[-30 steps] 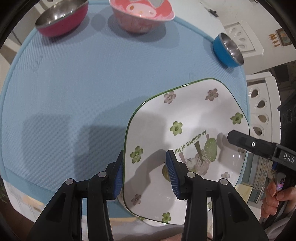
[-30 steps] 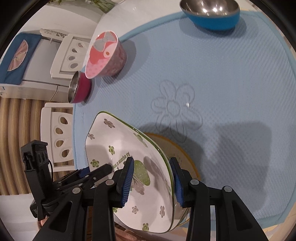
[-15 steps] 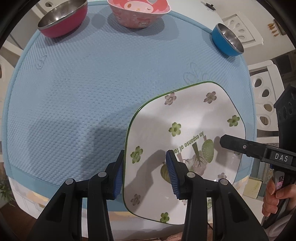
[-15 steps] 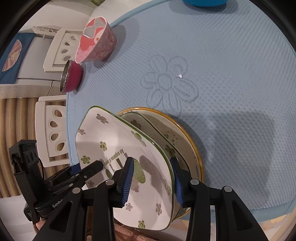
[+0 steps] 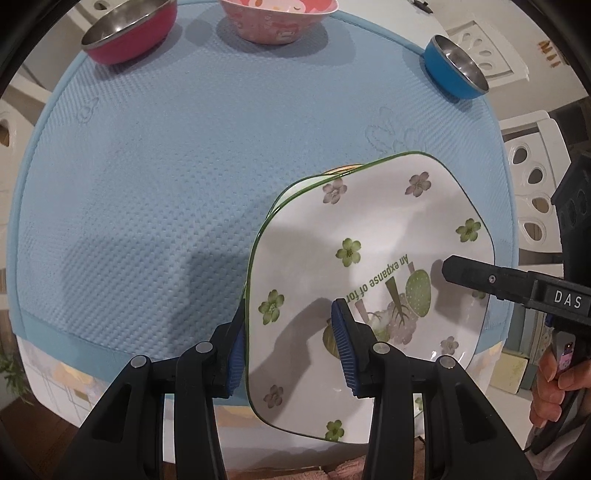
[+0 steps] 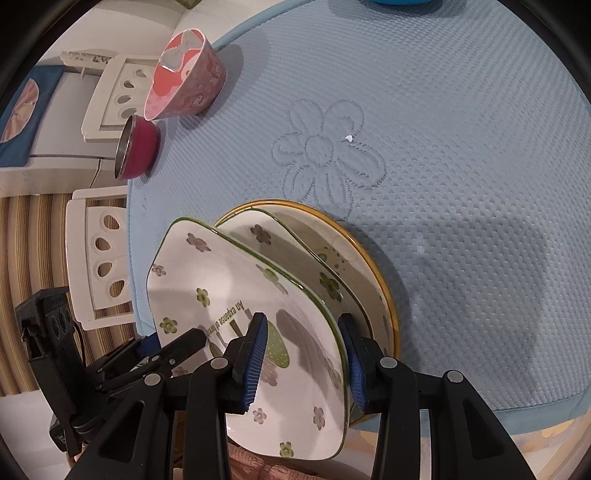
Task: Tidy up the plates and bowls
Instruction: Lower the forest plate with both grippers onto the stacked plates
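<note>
A white square plate with green rim and flower print (image 5: 369, 236) (image 6: 221, 291) is held by both grippers, tilted above a stack: a second flowered square plate (image 6: 295, 258) on a round yellow-rimmed plate (image 6: 373, 258). My left gripper (image 5: 291, 350) is shut on the top plate's near-left edge. My right gripper (image 6: 303, 350) is shut on its opposite edge and shows in the left wrist view (image 5: 480, 277). A pink bowl (image 5: 277, 18) (image 6: 184, 77), a red steel bowl (image 5: 125, 33) (image 6: 138, 147) and a blue steel bowl (image 5: 454, 70) stand at the far side.
A round table with a light-blue textured mat (image 5: 147, 184) (image 6: 461, 166) bears everything. White chairs (image 5: 532, 184) (image 6: 99, 266) stand around it. The stack sits near the table's near edge.
Both grippers have drawn back with the top plate. It has lifted off the stack, so the second square plate and yellow-rimmed plate under it now show.
</note>
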The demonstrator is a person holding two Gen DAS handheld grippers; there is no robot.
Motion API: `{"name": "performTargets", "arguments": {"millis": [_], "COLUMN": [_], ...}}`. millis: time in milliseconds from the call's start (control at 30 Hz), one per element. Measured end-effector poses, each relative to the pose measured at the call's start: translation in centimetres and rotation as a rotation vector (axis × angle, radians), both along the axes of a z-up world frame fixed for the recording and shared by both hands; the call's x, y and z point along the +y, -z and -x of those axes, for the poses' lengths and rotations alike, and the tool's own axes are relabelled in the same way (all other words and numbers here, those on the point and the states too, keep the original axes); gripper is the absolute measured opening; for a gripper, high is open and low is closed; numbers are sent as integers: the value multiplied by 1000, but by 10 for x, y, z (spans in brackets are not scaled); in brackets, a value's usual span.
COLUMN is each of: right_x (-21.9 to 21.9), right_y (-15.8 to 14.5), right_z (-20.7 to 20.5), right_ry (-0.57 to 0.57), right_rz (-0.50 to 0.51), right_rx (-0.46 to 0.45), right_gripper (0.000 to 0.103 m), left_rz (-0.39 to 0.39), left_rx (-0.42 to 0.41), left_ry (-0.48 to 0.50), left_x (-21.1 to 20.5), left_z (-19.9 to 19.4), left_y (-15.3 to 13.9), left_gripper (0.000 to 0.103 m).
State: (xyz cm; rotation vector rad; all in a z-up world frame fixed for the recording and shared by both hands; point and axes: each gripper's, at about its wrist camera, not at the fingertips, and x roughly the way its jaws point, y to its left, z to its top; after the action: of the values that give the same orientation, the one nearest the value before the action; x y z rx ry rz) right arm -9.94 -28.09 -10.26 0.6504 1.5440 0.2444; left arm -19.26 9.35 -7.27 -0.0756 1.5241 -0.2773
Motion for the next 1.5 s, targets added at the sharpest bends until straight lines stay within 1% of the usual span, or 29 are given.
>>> {"name": "performTargets", "arguments": {"millis": [133, 200, 333, 400, 433, 500, 533, 600, 667, 800, 1033, 1233, 1367, 1500], "right_x": [1, 2, 10, 12, 13, 14, 14, 11, 9, 6, 10, 21, 19, 14], "right_y": [0, 0, -1, -3, -4, -4, -3, -2, -1, 1, -1, -4, -3, -5], "right_z": [0, 0, 1, 0, 0, -1, -1, -1, 0, 2, 1, 0, 1, 2], "right_ry": [3, -5, -22, -25, -35, -44, -41, -32, -36, -31, -42, -85, -79, -67], "right_rz": [-1, 10, 37, 39, 58, 58, 58, 48, 37, 25, 44, 96, 85, 85], "right_rx": [2, 5, 3, -8, -4, -4, -6, -3, 2, 9, 24, 41, 51, 59], "right_gripper": [39, 39, 39, 42, 42, 42, 42, 42, 42, 41, 42, 42, 42, 41], "left_rz": [-7, -34, -131, -124, -132, -160, -167, -159, -169, -165, -157, -150, -147, -144], "left_rx": [9, 3, -24, -31, -41, -77, -79, -60, -57, -43, -33, -15, -12, -6], "left_ry": [-13, -5, 31, 43, 54, 97, 109, 101, 96, 58, 15, -43, -69, -90], "left_x": [1, -1, -11, -16, -20, -32, -37, -38, -38, -29, -15, 12, 28, 57], "left_z": [-1, -1, -1, -2, -2, -1, -1, -1, -2, -6, -9, -16, -21, -28], "left_y": [0, -2, -4, -7, -10, -15, -15, -13, -13, -10, -8, -3, -3, -2], "left_gripper": [38, 38, 39, 41, 41, 41, 41, 41, 41, 41, 42, 43, 43, 46]}}
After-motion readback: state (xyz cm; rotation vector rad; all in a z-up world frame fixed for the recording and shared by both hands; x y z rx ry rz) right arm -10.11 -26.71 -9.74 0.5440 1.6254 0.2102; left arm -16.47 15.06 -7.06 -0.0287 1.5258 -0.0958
